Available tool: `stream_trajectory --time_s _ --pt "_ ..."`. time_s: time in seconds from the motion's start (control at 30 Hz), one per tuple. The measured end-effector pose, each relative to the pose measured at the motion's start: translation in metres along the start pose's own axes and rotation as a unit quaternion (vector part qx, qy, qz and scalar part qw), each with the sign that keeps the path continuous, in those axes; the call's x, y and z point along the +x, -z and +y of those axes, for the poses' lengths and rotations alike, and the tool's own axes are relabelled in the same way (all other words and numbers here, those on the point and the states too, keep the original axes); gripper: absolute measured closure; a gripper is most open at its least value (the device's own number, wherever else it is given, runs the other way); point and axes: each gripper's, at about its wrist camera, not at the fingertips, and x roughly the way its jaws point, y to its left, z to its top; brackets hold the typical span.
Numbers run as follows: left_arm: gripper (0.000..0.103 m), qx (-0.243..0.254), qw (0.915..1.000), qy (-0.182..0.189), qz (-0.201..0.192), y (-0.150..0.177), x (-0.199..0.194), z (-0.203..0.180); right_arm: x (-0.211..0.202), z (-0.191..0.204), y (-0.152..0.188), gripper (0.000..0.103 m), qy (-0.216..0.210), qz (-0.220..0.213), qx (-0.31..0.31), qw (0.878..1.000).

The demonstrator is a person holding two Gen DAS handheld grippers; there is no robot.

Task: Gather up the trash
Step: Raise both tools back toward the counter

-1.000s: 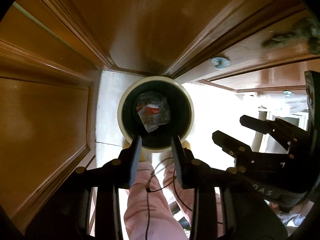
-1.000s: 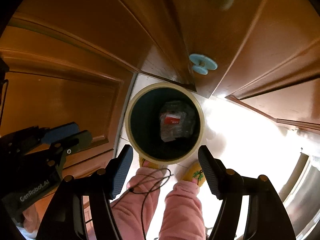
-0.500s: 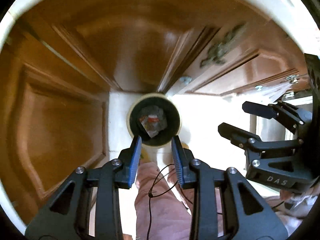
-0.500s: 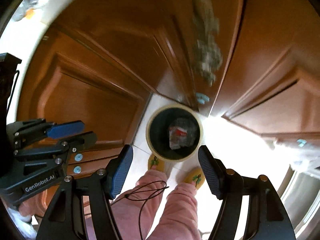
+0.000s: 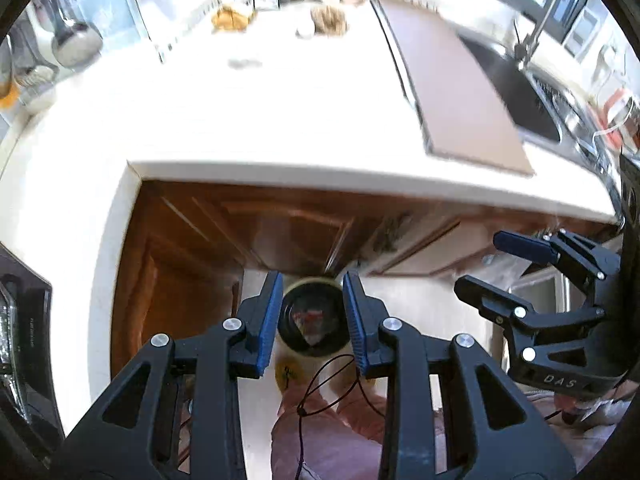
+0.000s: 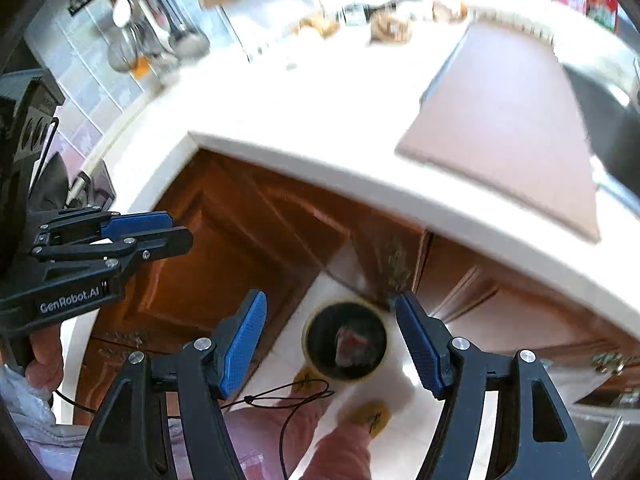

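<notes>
A round cream bin [image 5: 320, 354] with a dark inside stands on the pale floor far below, against the wooden cabinets. Inside it lies a crumpled clear wrapper with a red label [image 5: 309, 320]. My left gripper [image 5: 312, 292] hangs high over the bin, open, with nothing between its blue pads. The right gripper [image 6: 330, 308] is beside it at the same height, open wider and empty, with the bin [image 6: 347, 302] and wrapper [image 6: 348, 344] between its fingers in the picture. Crumpled brown scraps [image 5: 328, 18] lie blurred at the back of the white counter [image 5: 280, 120].
A brown cutting board [image 5: 460, 92] lies on the counter beside a steel sink [image 5: 528, 96] and tap. Ladles [image 6: 184, 36] hang on the tiled wall at left. Wooden cabinet doors [image 5: 180, 264] stand below the counter edge. A person's pink trouser legs [image 6: 340, 452] and yellow slippers stand before the bin.
Both grippers have risen well above the bin, which now looks small. The view has tipped up, so the counter top, board and sink have come into sight. The jaws have not changed.
</notes>
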Motion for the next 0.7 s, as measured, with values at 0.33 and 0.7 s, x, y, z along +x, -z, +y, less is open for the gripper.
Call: stream_trajectory --time_s 0.33,0.7 --pt "0.057 -0.045 0.9969 -0.008 -0.065 -0.045 -0.063 -0.005 -0.074 -0.012 -0.038 0.034 0.007 -0.072 -0.023 0.997" --pt "0.056 -0.079 0.993 0.007 -0.088 -0.097 -0.078 0.015 -0.103 -0.032 -0.102 0.034 -0.003 -0.109 0.008 0.994"
